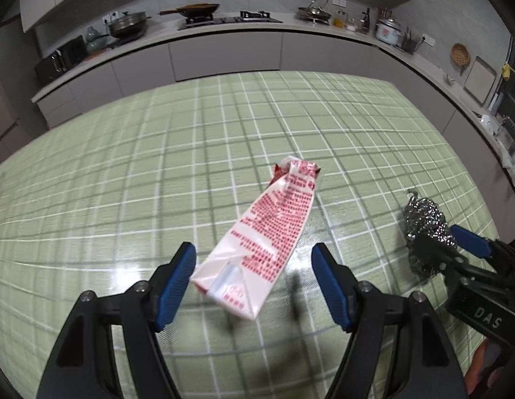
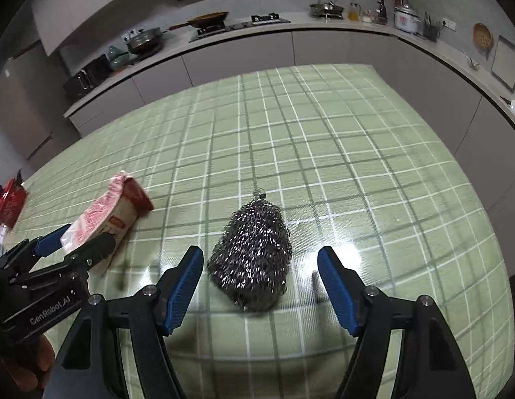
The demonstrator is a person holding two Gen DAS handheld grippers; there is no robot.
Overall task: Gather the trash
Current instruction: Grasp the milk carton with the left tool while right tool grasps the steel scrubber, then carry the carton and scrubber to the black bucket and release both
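A flattened white carton with red print (image 1: 270, 232) lies on the green checked tablecloth (image 1: 124, 166). Its near end sits between the blue pads of my left gripper (image 1: 253, 247), which is open; the left pad is right at the carton's corner and the right pad stands clear of it. A steel wool scourer (image 2: 254, 259) rests between the fingers of my right gripper (image 2: 260, 252), also open, with gaps on both sides. Each view shows the other gripper too: the right gripper (image 1: 448, 242) around the scourer (image 1: 423, 219), and the left gripper (image 2: 74, 242) at the carton (image 2: 107, 212).
A red wrapper (image 2: 9, 202) lies near the table's left edge. Behind the table runs a curved kitchen counter (image 1: 224, 30) with pans, a hob and a rice cooker (image 1: 388, 31). A hand (image 2: 31, 365) holds the left gripper.
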